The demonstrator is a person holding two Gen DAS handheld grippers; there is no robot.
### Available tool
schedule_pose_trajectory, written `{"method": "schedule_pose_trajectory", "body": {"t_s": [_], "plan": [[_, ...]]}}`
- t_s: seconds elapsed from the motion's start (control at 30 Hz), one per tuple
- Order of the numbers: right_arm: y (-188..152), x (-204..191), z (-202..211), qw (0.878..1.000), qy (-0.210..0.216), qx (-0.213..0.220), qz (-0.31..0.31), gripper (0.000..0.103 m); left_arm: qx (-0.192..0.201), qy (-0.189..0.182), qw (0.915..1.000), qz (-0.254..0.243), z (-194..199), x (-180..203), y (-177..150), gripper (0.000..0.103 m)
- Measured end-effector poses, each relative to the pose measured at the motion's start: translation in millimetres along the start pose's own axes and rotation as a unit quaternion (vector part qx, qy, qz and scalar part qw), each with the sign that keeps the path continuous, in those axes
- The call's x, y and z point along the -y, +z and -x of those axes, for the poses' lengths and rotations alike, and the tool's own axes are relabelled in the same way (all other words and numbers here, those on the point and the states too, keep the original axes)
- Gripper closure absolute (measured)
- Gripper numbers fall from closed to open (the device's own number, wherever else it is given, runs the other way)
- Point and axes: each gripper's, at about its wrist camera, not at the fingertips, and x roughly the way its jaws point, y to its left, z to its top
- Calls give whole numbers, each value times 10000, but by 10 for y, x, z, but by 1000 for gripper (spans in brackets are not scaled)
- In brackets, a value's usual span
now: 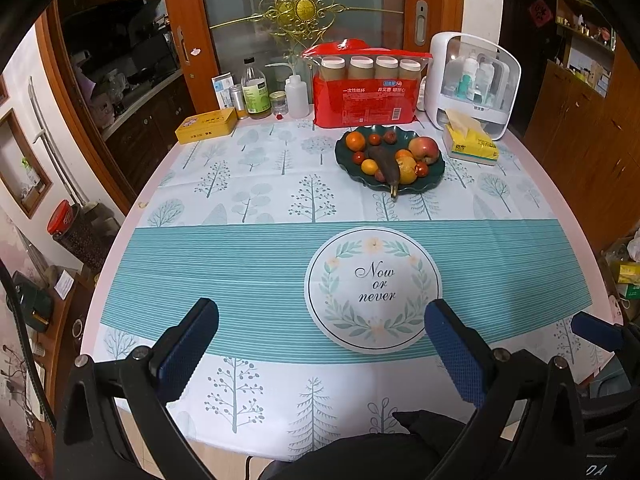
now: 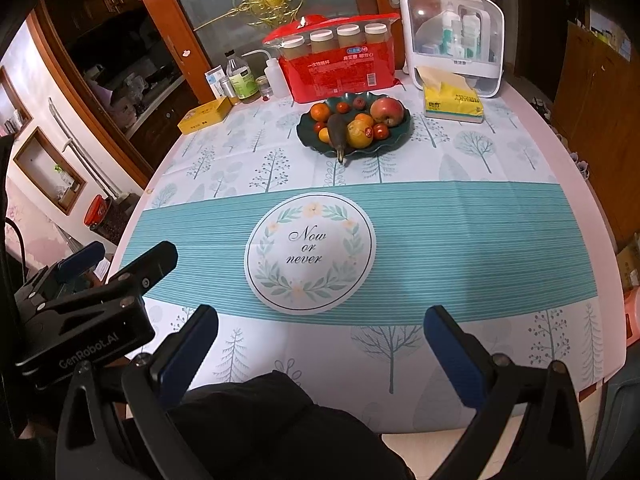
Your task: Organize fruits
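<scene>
A dark green scalloped plate (image 1: 438,174) (image 2: 404,130) stands at the far middle of the table. It holds a red apple (image 1: 424,149) (image 2: 387,111), oranges (image 1: 355,141) (image 2: 320,111), a yellow fruit (image 1: 407,170) (image 2: 359,134), a blackened banana (image 1: 386,166) (image 2: 337,132) and several small red fruits. My left gripper (image 1: 320,344) is open and empty near the table's front edge. My right gripper (image 2: 320,344) is open and empty beside it, also far from the plate. The left gripper shows in the right wrist view (image 2: 124,258).
A red pack of paper cups (image 1: 366,96) (image 2: 340,68), a white organiser box (image 1: 474,80) (image 2: 454,36) and a yellow tissue pack (image 1: 472,144) (image 2: 454,102) stand behind the plate. Bottles (image 1: 256,92) and a yellow tin (image 1: 206,125) sit at the back left. A round "Now or never" print (image 1: 372,288) marks the cloth.
</scene>
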Motion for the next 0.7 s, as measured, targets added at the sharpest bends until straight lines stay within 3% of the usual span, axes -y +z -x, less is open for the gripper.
{"method": "schedule_pose_trajectory", "body": {"t_s": [0.7], "plan": [[25,6,-1,10000,3,-14,-3,0,-17,9,10000,-13,-11,9,11,1]]}}
